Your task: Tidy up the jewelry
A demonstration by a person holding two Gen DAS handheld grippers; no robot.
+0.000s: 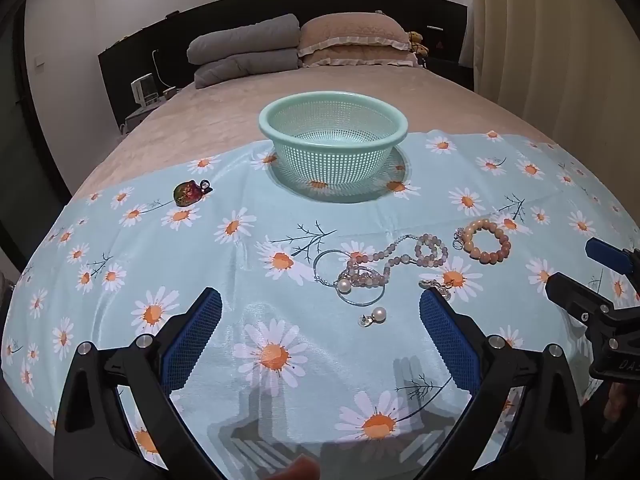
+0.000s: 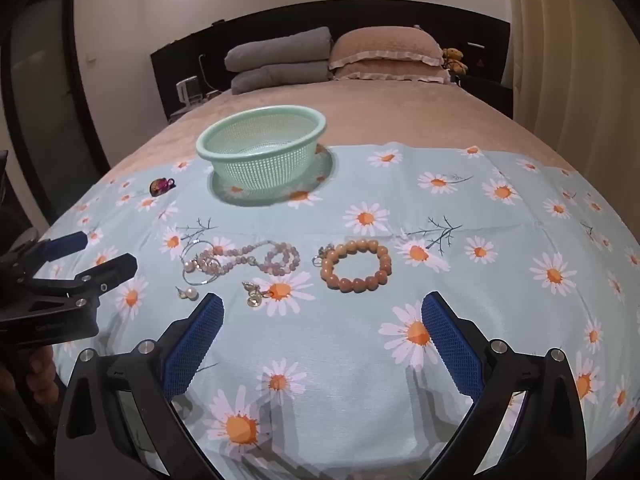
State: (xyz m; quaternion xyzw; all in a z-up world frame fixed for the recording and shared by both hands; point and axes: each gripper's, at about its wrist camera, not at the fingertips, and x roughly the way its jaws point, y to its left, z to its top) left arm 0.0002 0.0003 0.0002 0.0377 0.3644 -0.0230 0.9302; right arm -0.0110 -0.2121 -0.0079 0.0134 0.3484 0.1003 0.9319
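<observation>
A mint mesh basket (image 1: 333, 128) (image 2: 260, 136) stands empty at the back of the daisy cloth (image 1: 280, 360) (image 2: 360, 360). In front lie an orange bead bracelet (image 1: 485, 240) (image 2: 356, 266), a pink bead necklace (image 1: 400, 258) (image 2: 256, 260) tangled with thin silver hoops (image 1: 352, 284), a pearl earring (image 1: 374, 315) (image 2: 188, 293) and a small metal charm (image 2: 254, 294). A dark iridescent brooch (image 1: 187, 193) (image 2: 161, 186) lies apart at the left. My left gripper (image 1: 320, 312) is open and empty just before the pearl earring. My right gripper (image 2: 322, 312) is open and empty before the bracelet.
The cloth covers the foot of a beige bed (image 1: 224, 112). Grey and beige pillows (image 1: 296, 44) lie at the dark headboard. A nightstand (image 1: 146, 92) stands at the left, curtains (image 2: 560, 60) at the right. The right gripper shows at the left wrist view's right edge (image 1: 592, 280).
</observation>
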